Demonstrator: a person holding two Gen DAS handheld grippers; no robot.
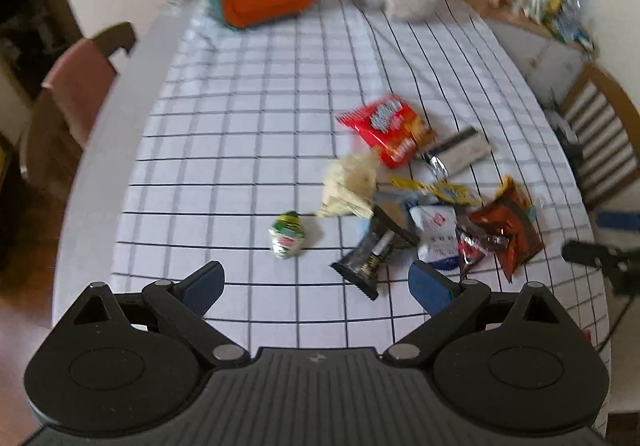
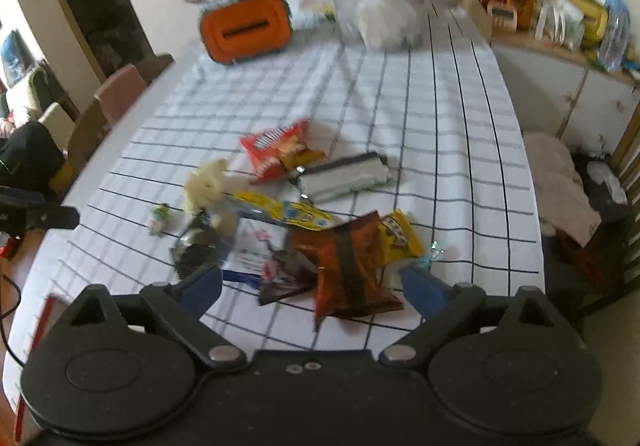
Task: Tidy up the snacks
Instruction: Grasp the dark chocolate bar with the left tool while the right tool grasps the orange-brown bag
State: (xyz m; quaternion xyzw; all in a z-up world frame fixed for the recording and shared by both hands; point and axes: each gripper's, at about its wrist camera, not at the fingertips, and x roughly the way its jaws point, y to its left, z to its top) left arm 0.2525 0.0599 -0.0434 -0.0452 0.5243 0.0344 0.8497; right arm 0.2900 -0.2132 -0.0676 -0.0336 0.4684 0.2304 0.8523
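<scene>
I'm bringing both released claws, left claw [image 1: 316, 288] and right claw [image 2: 312, 286], toward the snack pile [image 2: 304, 222] mid-worktop [image 1: 240, 106], aiming for one packet edge, avoiding overlapping wrappers.

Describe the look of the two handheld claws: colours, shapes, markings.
Both match. The left claw and right claw each have a black ribbed body, two round black discs with a triangular cut-out above each, black link arms with silver rivets, and blue pads on the fingers. No hands, sleeves or cables on them show.
</scene>
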